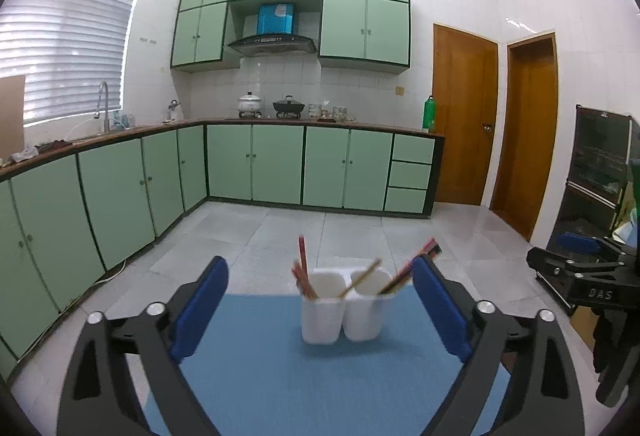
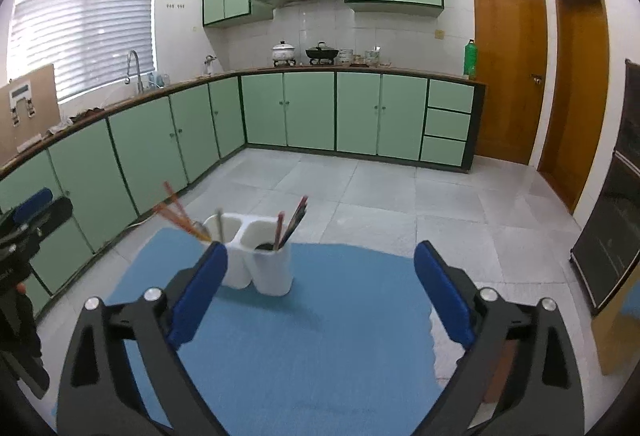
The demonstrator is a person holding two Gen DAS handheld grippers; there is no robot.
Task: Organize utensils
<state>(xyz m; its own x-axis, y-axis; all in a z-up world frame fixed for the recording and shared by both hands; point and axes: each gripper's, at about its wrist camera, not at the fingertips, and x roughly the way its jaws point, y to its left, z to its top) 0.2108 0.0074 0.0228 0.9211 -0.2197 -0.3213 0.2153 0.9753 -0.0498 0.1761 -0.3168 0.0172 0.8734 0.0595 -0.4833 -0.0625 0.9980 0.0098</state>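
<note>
Both grippers are spread wide with nothing between the blue pads. From the left wrist view, the left gripper [image 1: 320,300] frames the white two-cup utensil holder [image 1: 344,306], which stands upright on the blue mat [image 1: 260,376], ahead of the fingertips and closer to the right finger [image 1: 436,308] than to the left finger [image 1: 198,310]. No contact that I can see; the holder sits beyond the pads.

In that view the holder's left cup has a bunch of red chopsticks [image 1: 303,268] leaning up and left, and a tan stick [image 1: 360,278] slants across the middle. The right cup has more reddish sticks [image 1: 416,262] fanning out toward the right finger's tip, where they overlap it in the picture. Can't say if they actually touch it, the frame's a bit smeared there.

From the right wrist view, the right gripper [image 2: 320,288] is also fully open. The holder [image 2: 256,256] sits just past the tip of its left finger [image 2: 200,296], well away from the right finger [image 2: 440,296]. The other gripper's black body pokes in at that view's left edge.
</note>
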